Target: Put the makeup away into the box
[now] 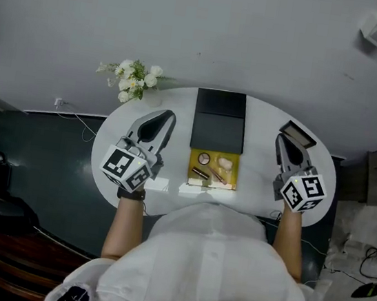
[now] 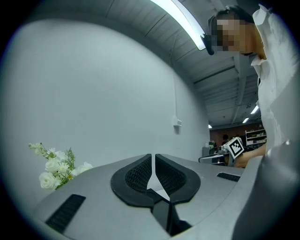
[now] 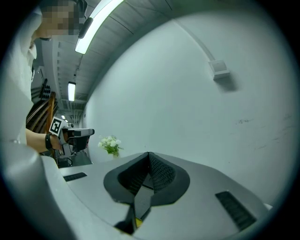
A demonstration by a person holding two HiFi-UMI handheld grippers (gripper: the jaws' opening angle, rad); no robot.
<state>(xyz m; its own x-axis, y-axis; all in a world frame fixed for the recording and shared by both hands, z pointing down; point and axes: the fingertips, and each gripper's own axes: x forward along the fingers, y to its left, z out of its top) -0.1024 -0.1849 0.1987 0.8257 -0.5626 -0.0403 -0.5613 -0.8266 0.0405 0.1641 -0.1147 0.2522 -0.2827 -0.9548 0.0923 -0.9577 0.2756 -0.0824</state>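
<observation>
A black box (image 1: 216, 140) with its lid folded back stands at the middle of the white oval table (image 1: 262, 118). In front of it lies a yellow tray (image 1: 230, 183) holding a round compact (image 1: 203, 158), a pale item (image 1: 225, 162) and two slim sticks (image 1: 202, 174). My left gripper (image 1: 167, 116) hovers left of the box, pointing at the wall; its jaws (image 2: 153, 157) meet at the tips with nothing between them. Right of the box, my right gripper (image 1: 282, 138) is likewise shut and empty (image 3: 149, 154).
A bunch of white flowers (image 1: 133, 79) stands at the table's far left edge, also seen in the left gripper view (image 2: 56, 169). A small dark flat object (image 1: 298, 135) lies beside the right gripper. A grey wall (image 1: 212, 31) rises behind the table.
</observation>
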